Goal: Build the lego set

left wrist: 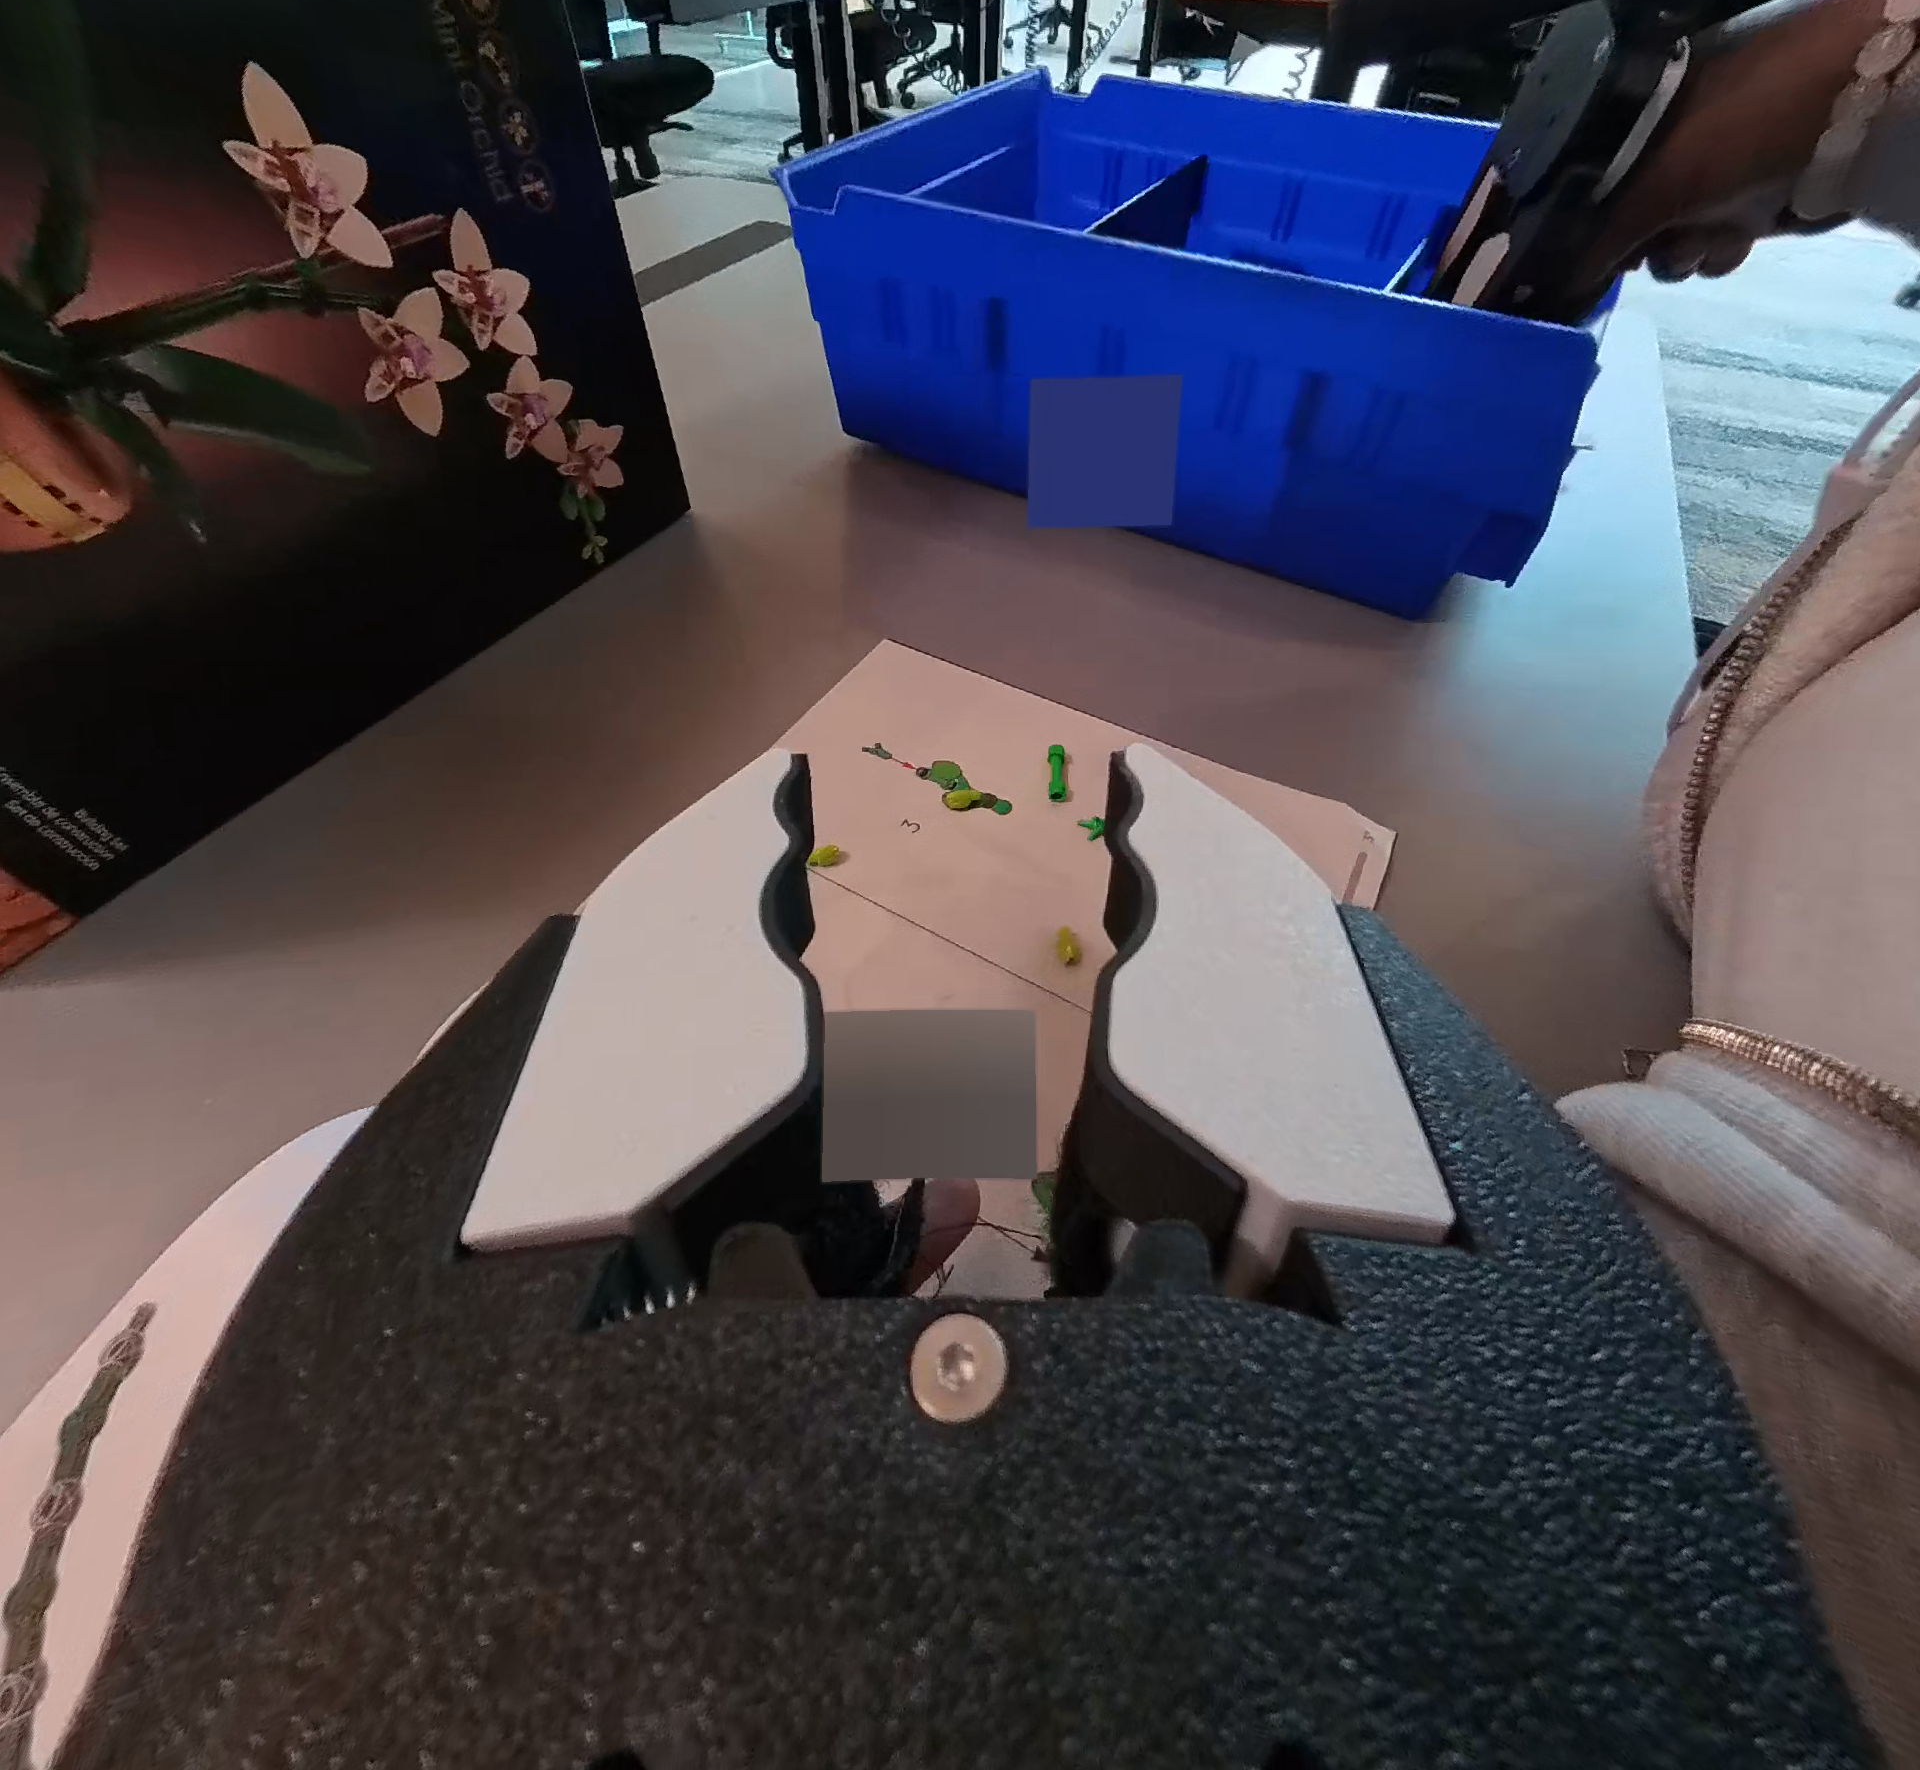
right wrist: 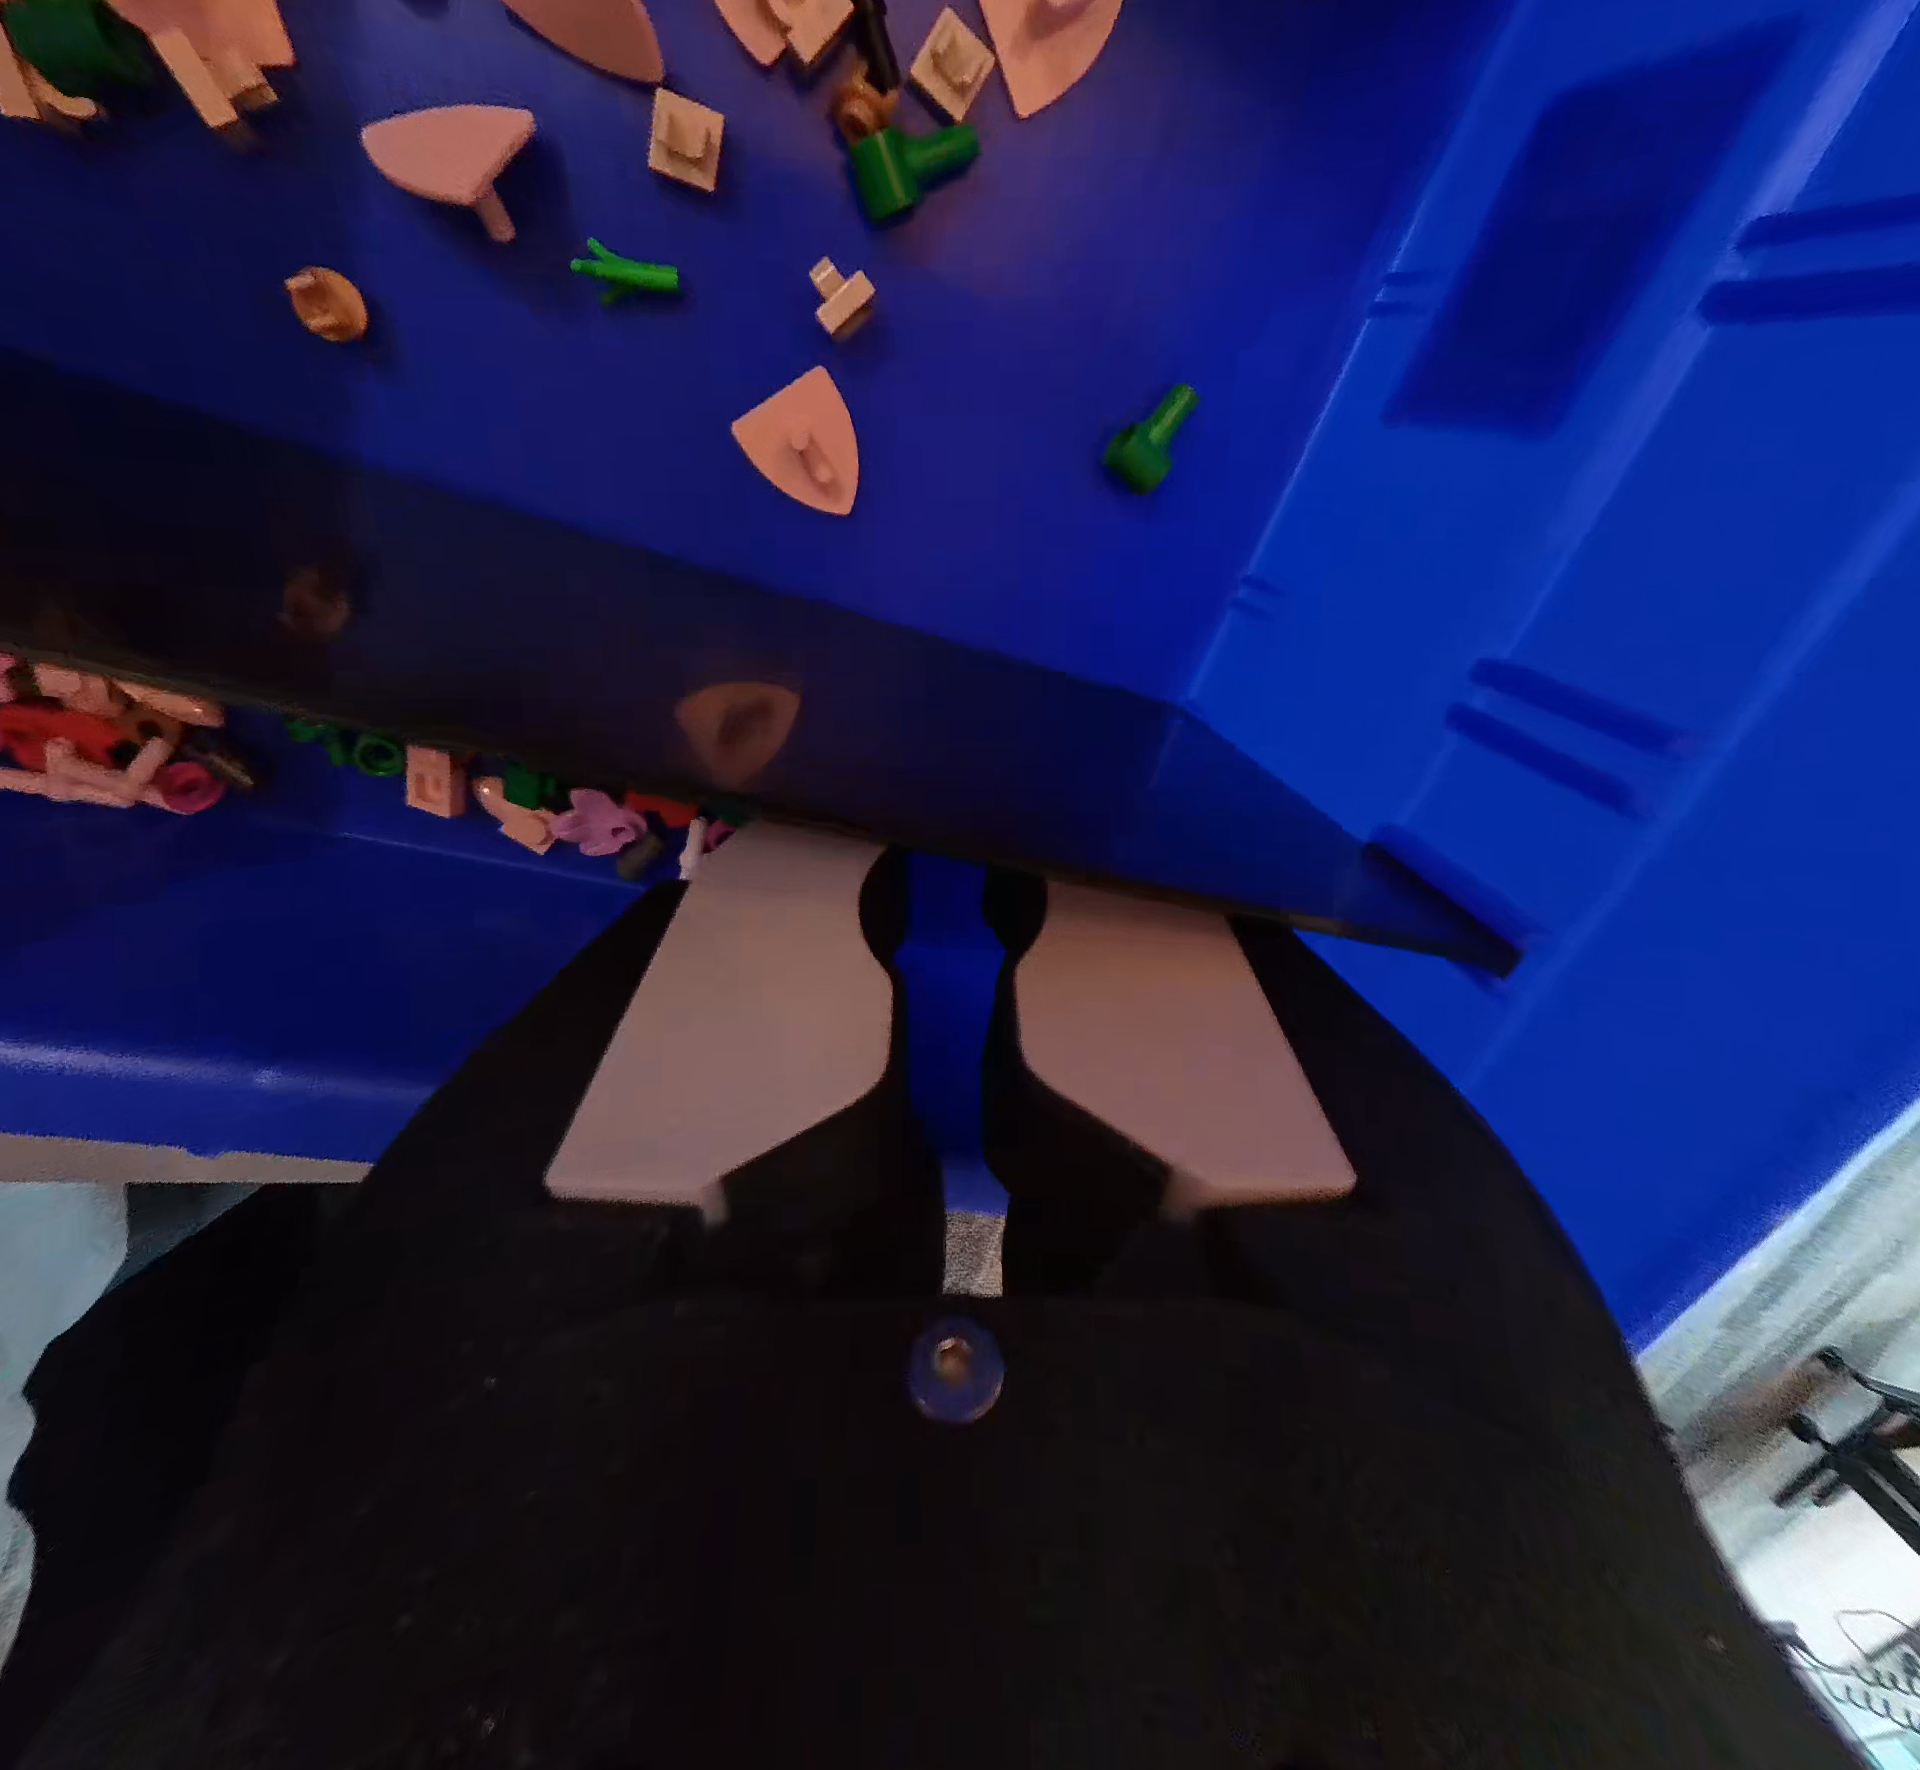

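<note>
My left gripper (left wrist: 958, 770) is open and empty, held low over a white instruction page (left wrist: 935, 931). On the page lie a green bar piece (left wrist: 1057, 773), a small green sprig (left wrist: 1093, 827) and two lime pieces (left wrist: 825, 855) (left wrist: 1067, 944). My right gripper (left wrist: 1496, 250) reaches down into the blue bin (left wrist: 1351, 432). In the right wrist view the right gripper (right wrist: 943, 889) has a narrow gap with nothing in it. Its tips sit at the dark divider (right wrist: 935, 764). Beyond the divider lie pink petals (right wrist: 800, 442), green elbow pieces (right wrist: 1148, 442) and a green sprig (right wrist: 623, 271).
The dark set box with orchid artwork (left wrist: 291, 370) stands at the left of the grey table (left wrist: 727, 608). The bin's near compartment holds mixed pink, red and green pieces (right wrist: 436, 780). A person's light sleeve (left wrist: 1787, 889) is at the right. Office desks and chairs are behind. Spacing between my two grippers at the tips: around 35 centimetres.
</note>
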The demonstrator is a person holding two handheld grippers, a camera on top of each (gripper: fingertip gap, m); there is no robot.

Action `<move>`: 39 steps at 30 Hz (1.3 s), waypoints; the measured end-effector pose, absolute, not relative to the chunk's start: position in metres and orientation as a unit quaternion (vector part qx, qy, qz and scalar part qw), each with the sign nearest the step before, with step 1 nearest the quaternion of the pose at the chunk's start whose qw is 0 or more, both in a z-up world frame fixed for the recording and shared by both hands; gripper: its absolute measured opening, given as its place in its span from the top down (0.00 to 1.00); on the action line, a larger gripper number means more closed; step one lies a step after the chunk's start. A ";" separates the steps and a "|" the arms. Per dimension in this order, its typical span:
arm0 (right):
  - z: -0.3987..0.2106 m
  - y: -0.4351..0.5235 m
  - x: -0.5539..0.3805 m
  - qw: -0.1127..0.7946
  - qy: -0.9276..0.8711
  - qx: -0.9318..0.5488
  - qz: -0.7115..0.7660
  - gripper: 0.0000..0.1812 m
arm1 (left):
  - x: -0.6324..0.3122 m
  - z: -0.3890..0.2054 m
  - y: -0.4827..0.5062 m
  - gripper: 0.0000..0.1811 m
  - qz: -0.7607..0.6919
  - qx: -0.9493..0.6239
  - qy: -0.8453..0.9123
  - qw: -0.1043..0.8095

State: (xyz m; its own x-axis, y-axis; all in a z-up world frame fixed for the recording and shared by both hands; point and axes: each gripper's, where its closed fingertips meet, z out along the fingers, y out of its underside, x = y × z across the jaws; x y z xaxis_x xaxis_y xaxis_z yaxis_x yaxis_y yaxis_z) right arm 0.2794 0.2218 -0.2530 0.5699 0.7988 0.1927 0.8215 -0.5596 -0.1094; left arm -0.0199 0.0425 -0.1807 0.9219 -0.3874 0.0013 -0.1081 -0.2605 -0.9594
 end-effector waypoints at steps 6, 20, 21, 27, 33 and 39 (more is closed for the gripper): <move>-0.253 0.221 0.279 0.089 -0.472 -0.876 -0.034 0.96 | -0.020 -0.179 0.036 0.70 -0.108 -0.781 0.164 0.593; -0.126 0.166 0.182 0.328 -0.553 -0.752 0.145 0.98 | -0.016 -0.175 0.030 0.70 -0.111 -0.775 0.166 0.600; -0.112 0.146 0.158 0.347 -0.570 -0.718 0.198 0.98 | -0.015 -0.175 0.029 0.70 -0.112 -0.775 0.167 0.599; -0.108 0.048 0.052 0.323 -0.592 -0.619 0.404 0.98 | -0.007 -0.168 0.015 0.70 -0.115 -0.759 0.182 0.615; -0.224 0.073 0.042 0.264 -0.651 -0.700 0.131 0.97 | -0.007 -0.164 -0.003 0.71 -0.123 -0.748 0.193 0.623; -0.245 0.080 0.041 0.230 -0.654 -0.715 0.092 0.93 | -0.010 -0.161 -0.007 0.71 -0.144 -0.736 0.186 0.634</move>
State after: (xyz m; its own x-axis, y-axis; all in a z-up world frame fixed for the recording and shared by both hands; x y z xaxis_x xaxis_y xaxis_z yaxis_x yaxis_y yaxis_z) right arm 0.0409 0.0799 -0.2452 0.1278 0.9772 0.1695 0.8929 -0.0390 -0.4486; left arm -0.0096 -0.0070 -0.1612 0.8891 -0.4571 -0.0248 -0.0921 -0.1256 -0.9878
